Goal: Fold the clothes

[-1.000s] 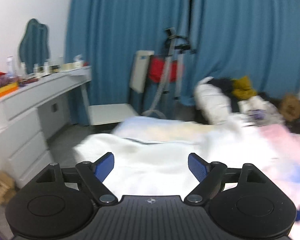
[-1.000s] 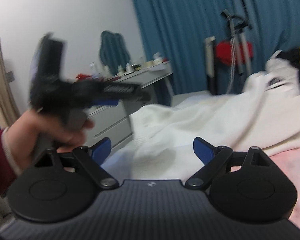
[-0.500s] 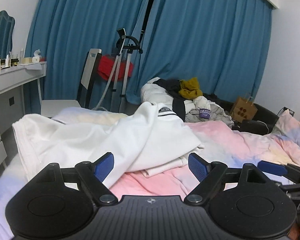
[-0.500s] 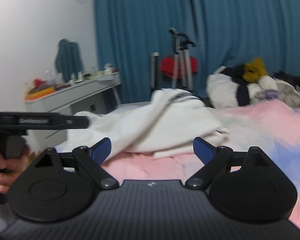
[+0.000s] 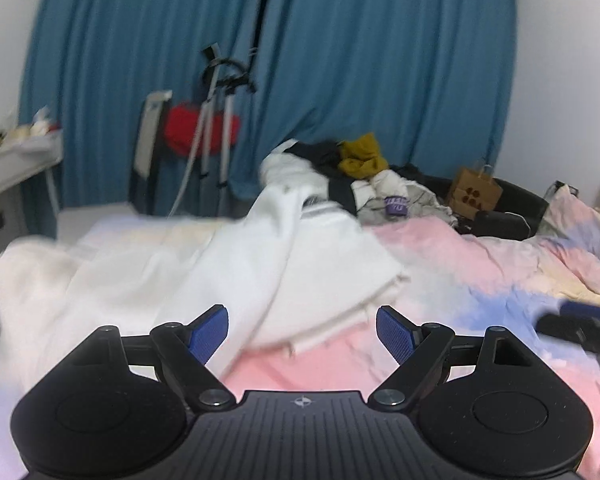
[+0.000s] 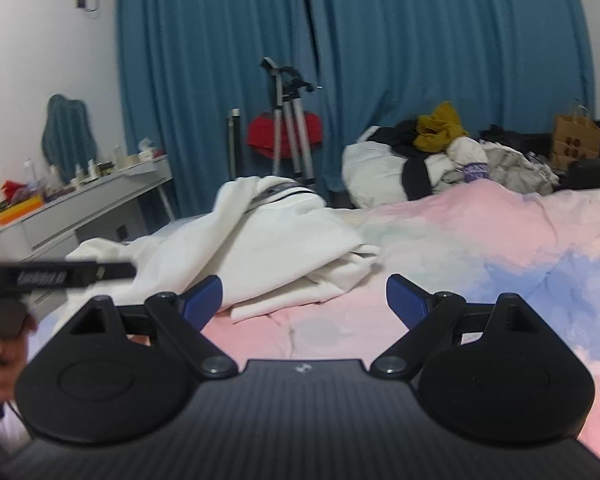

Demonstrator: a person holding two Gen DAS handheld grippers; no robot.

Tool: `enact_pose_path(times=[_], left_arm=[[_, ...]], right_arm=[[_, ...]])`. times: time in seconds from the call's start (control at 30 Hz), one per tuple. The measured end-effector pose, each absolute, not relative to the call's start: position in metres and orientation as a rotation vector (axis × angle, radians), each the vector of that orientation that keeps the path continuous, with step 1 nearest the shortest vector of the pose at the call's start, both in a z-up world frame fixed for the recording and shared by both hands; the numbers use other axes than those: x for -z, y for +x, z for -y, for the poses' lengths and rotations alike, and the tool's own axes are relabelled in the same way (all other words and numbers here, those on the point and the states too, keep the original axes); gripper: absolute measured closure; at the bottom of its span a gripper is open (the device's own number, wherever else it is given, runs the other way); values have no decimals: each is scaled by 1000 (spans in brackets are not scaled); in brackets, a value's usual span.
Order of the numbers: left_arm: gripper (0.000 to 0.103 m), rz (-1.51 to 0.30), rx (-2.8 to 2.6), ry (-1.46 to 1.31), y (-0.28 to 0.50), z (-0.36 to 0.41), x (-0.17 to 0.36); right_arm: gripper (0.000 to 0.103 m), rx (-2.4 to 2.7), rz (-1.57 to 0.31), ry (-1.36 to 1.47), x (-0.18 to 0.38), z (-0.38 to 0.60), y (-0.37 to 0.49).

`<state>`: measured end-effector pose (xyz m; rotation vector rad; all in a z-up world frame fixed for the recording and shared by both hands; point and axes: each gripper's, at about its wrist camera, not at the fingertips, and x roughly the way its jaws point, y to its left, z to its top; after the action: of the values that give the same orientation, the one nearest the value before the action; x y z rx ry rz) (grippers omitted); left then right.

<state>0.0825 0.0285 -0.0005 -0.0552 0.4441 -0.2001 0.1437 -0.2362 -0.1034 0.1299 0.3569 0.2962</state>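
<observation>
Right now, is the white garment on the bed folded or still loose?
Loose: the white garment lies crumpled in uneven bunches on the pink bedspread.

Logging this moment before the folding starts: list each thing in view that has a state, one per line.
left tongs: open, empty, above the bed.
right tongs: open, empty, above the bed.
white garment: crumpled, unfolded, lying on the bed.
bedcover: spread out, wrinkled.
clothes pile: heaped, unfolded, at the far side.
curtains: drawn shut.
paper bag: upright.
</observation>
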Motion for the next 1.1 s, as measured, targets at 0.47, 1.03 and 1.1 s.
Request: enact_pose_path(times=[0.47,1.03,1.1], left_arm=[[63,-615,76,-119,375,18,3],[91,-438,540,196,111,103,-10],[93,-497,595,181,82,105,11]], right_arm=[[13,-153,-474,209,163,281,218],[13,-158,-379,306,146,310,204],[13,-173,-376,334,138,312,196]])
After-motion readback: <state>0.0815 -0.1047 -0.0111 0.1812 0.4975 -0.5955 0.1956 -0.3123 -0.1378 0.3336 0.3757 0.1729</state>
